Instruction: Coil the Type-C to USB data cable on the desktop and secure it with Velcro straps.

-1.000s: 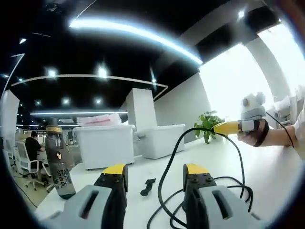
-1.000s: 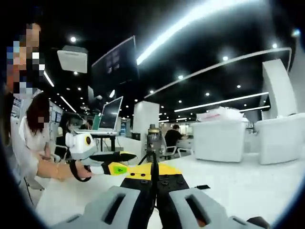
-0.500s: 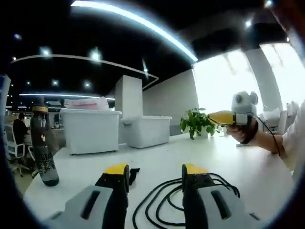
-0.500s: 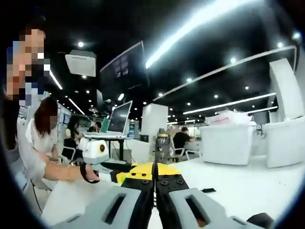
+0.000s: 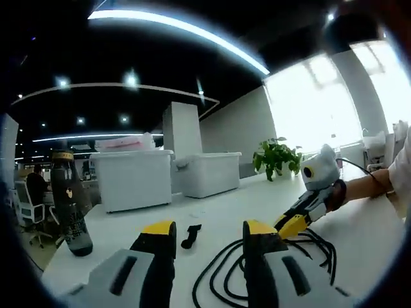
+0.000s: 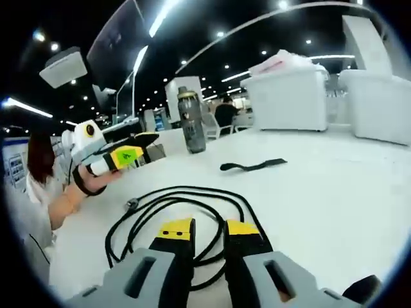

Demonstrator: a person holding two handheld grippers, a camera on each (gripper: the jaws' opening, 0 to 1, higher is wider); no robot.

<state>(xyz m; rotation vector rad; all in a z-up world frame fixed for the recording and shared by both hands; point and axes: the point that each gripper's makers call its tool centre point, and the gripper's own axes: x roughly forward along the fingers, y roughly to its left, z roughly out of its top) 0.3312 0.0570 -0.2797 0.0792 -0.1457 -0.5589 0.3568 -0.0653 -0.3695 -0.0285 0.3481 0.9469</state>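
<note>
Lying in loose black loops on the white desktop (image 6: pixel 347 192), the data cable (image 6: pixel 192 196) is gathered but not tidy — the turns overlap unevenly and one plug end (image 6: pixel 131 205) sticks out of the bundle toward the person's hand. So the coiling looks partly done at best, and the securing has not begun: the Velcro strap (image 6: pixel 253 166) lies flat and open on the desk, well apart from the cable and beyond it, near the dark water bottle (image 6: pixel 191 122).

In the right gripper view, the right gripper (image 6: pixel 204 230) hovers low over the near edge of the coil with its yellow-tipped jaws a little apart and nothing between them. The left gripper (image 6: pixel 131 154) shows off to the side, above the desk and clear of the cable. In the left gripper view its jaws stand well apart, holding nothing, with the cable (image 5: pixel 225 279) looped on the desk between and beyond them and the strap (image 5: pixel 190 235) just past.

My guess is that what remains is most of the job — drawing the loops into one neat coil, fetching the strap, then wrapping and closing it around the bundle. White storage bins (image 5: pixel 133 178) stand farther back.
</note>
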